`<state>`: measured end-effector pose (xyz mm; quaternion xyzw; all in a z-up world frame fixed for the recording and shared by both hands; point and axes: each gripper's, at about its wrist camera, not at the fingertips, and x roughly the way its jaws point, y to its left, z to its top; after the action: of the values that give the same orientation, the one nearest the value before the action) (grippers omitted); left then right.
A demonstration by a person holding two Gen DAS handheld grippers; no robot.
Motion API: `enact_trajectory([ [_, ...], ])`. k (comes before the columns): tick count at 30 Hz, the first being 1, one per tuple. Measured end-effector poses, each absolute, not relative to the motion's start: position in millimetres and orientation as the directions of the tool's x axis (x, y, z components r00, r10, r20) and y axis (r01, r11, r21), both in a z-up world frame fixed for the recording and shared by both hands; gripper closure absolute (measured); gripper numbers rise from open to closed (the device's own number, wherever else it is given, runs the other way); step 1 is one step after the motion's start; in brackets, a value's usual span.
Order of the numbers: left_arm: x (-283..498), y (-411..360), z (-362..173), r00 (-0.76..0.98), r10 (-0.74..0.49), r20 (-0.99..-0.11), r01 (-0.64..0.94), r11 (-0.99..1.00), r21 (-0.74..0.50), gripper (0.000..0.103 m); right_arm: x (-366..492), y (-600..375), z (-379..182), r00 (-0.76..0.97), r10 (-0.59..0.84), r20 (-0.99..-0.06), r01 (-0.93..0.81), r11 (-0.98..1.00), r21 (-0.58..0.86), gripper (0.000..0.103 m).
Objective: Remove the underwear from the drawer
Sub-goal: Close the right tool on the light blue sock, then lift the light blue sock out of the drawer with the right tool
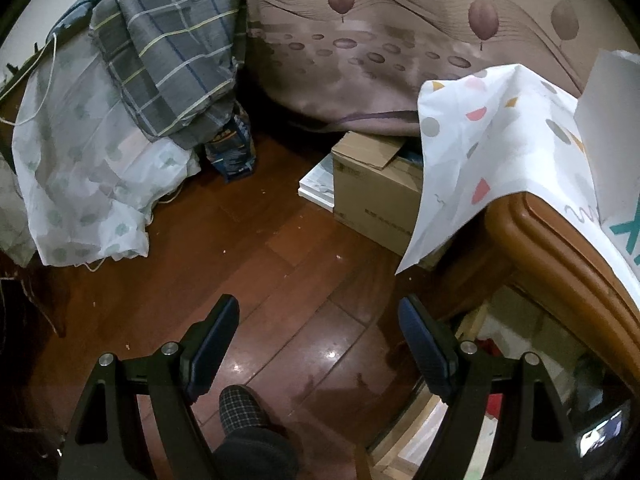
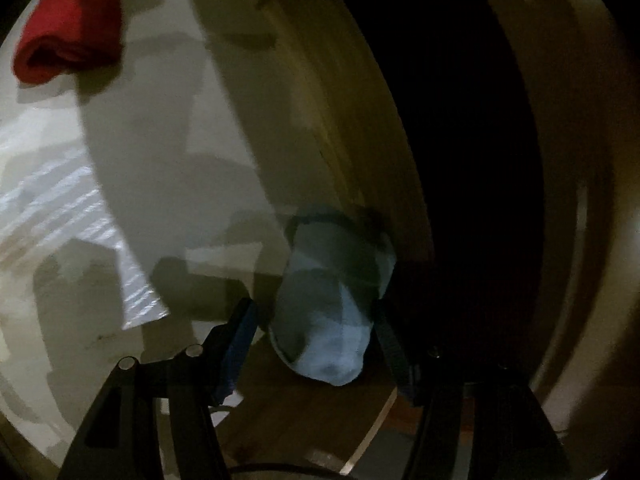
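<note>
While straddling the roll [image 2: 332, 312] lengthwise with fingers apart, right claw [image 2: 316, 344] gripped nothing yet; left claw [image 1: 320, 348] released, far off.

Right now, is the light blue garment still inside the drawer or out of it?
Inside. The light blue garment lies on the drawer floor against its wooden wall, between the right gripper fingers.

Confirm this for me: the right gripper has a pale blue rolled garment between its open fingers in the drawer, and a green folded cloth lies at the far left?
Not quite: the folded cloth at the far left is red, not green, as the right wrist view shows. The rest holds: the right gripper has the pale blue rolled garment between its open fingers in the drawer.
</note>
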<state>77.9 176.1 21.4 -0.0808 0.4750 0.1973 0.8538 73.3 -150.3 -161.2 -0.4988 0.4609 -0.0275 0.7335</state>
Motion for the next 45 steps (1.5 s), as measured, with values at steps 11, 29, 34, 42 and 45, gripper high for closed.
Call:
enact_trajectory([
  [11,77,175,20,0.469,0.252,-0.847,-0.401,0.915,0.049,0.023,61,-159,-133,0.473,-0.348,-0.809,-0.459,0.687,-0.563,0.065],
  [29,76,174,19,0.466,0.245,-0.85,-0.382,0.923,0.056,0.024,57,-171,-122,0.323,-0.096,-0.942,-0.544,0.795,-0.268,0.038],
  [34,78,171,22,0.465,0.243,-0.851,-0.377,0.924,0.058,0.023,68,-163,-136,0.309,-0.121,-0.943,-0.555,0.783,-0.282,0.037],
  [42,82,167,18,0.458,0.239,-0.856,-0.366,0.928,0.063,0.023,82,-161,-148,0.292,-0.136,-0.947,-0.579,0.762,-0.289,0.037],
  [45,81,166,18,0.461,0.236,-0.856,-0.363,0.93,0.06,0.023,81,-166,-149,0.282,-0.119,-0.952,-0.581,0.768,-0.268,0.037],
])
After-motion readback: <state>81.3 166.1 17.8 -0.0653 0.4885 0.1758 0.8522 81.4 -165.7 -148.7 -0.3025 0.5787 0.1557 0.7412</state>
